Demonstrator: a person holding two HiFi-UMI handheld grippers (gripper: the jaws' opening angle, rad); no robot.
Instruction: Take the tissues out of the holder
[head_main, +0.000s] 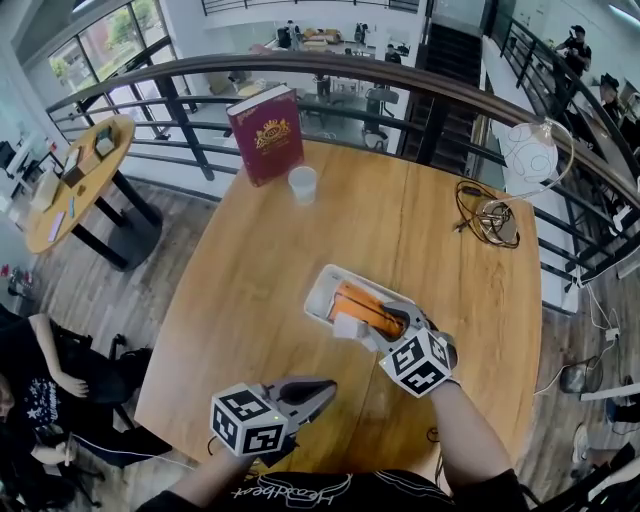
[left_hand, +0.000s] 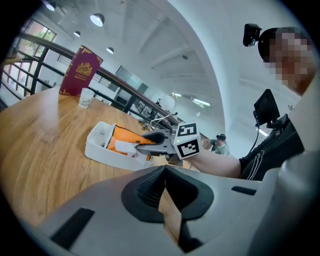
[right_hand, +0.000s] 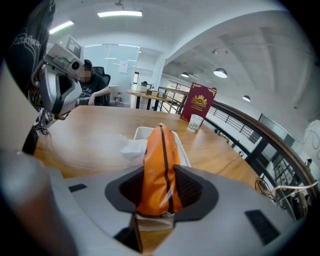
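Tissues fill an orange tissue pack (head_main: 362, 305) that lies lengthwise in a white holder (head_main: 322, 285) near the middle of the wooden bench (head_main: 250, 300). The right tool (head_main: 375, 322) reaches into the holder from the near side. Seen from its own camera, the right tool (right_hand: 160, 187) is clenched on the near end of the tissue pack (right_hand: 160, 165), with a pad pressing on each side of the orange wrapper. The rest of the pack runs away from the tool over the holder (right_hand: 141, 132). A loose white tissue (right_hand: 134, 147) sticks out on the left side of the pack, just beside the jaws.

The left tool (head_main: 325, 388) hovers over the near edge of the bench, well apart from the holder. Its own view shows the left tool (left_hand: 165, 172) clenched with its pads meeting and nothing between them.

At the far edge of the bench a dark red book (head_main: 265, 135) stands upright, with a small pale cup (head_main: 302, 184) just in front of it. A tangle of cables (head_main: 485, 215) lies toward the right edge.
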